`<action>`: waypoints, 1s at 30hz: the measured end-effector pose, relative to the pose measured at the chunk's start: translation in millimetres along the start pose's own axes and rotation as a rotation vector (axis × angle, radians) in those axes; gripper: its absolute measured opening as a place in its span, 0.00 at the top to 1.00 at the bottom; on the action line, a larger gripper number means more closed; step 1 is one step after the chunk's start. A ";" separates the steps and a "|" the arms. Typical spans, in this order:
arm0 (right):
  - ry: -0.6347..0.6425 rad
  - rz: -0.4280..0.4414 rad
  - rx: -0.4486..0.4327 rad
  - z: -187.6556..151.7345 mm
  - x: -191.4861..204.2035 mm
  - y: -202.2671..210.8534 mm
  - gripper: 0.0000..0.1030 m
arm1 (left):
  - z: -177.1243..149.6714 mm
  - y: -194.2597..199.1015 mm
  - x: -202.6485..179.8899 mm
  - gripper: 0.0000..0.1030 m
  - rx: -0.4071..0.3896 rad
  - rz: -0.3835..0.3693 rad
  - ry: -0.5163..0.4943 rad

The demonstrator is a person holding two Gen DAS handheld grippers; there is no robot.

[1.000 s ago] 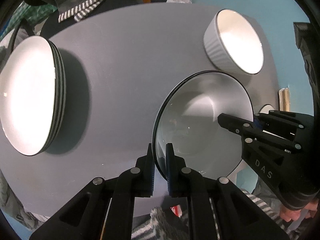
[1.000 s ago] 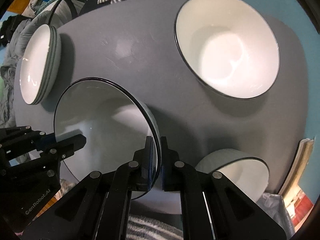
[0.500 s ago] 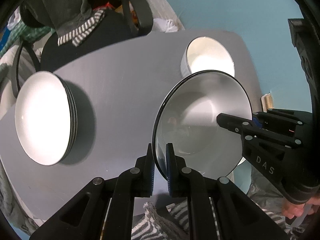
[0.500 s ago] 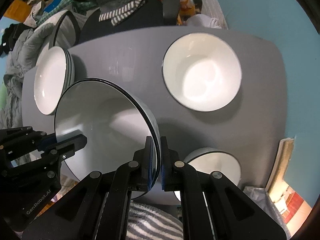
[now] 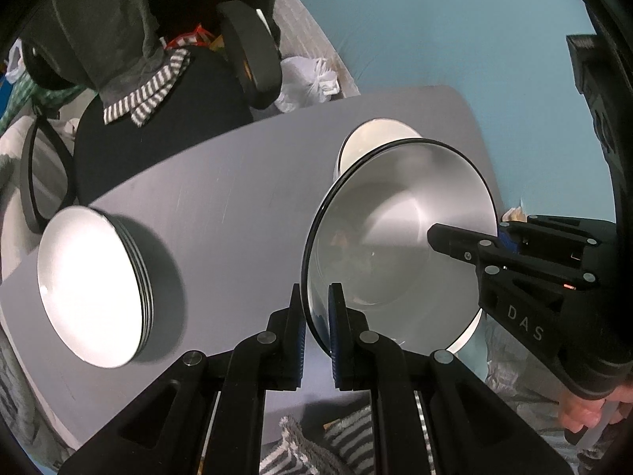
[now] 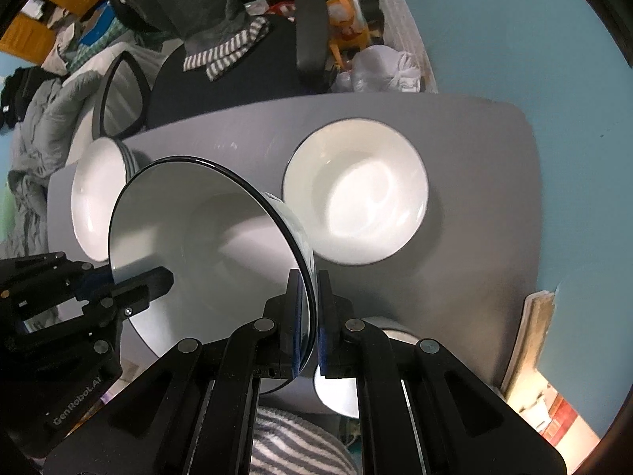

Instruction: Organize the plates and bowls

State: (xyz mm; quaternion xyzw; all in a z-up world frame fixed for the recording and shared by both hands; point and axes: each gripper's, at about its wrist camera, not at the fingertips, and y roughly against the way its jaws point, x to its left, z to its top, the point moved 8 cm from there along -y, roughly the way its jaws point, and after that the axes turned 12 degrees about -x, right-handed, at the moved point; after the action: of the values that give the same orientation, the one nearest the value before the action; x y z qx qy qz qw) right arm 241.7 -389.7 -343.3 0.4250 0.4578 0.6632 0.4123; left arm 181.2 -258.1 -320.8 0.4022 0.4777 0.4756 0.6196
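A large white bowl with a dark rim (image 5: 395,245) is held in the air above the grey table (image 5: 237,206). My left gripper (image 5: 316,308) is shut on its near rim; my right gripper (image 6: 306,297) is shut on the opposite rim, and the bowl also shows in the right wrist view (image 6: 205,245). A stack of white plates (image 5: 91,285) lies on the table's left, also seen in the right wrist view (image 6: 95,202). A second large bowl (image 6: 356,198) sits on the table at right. A smaller white bowl (image 6: 336,388) lies below my right gripper, mostly hidden.
A black office chair (image 5: 166,118) draped with a striped cloth stands behind the table. Clothes and bags are piled beyond it (image 6: 59,99). The floor is blue (image 5: 455,39). Books or papers (image 6: 546,356) lie by the table's right side.
Both grippers have lifted the large bowl well up off the table; the table, plates and other bowls now look smaller and farther below.
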 end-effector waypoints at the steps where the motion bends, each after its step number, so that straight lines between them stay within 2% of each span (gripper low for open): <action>1: -0.004 -0.001 -0.002 3.4 -3.2 0.7 0.94 | 4.5 -0.5 -2.3 0.90 -0.002 0.001 -0.007; 15: -0.032 -0.050 0.011 41.8 -41.9 -7.3 0.94 | 51.4 -31.6 -21.9 0.90 0.035 -0.015 -0.048; 30: -0.065 -0.060 0.073 42.1 -65.8 -37.5 0.94 | 54.8 -72.7 -26.6 0.90 0.105 0.008 -0.063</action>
State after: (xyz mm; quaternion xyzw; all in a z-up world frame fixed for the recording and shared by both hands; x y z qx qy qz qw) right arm 306.8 -431.5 -382.2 0.4471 0.4804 0.6195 0.4308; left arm 247.0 -302.7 -372.4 0.4510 0.4805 0.4395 0.6104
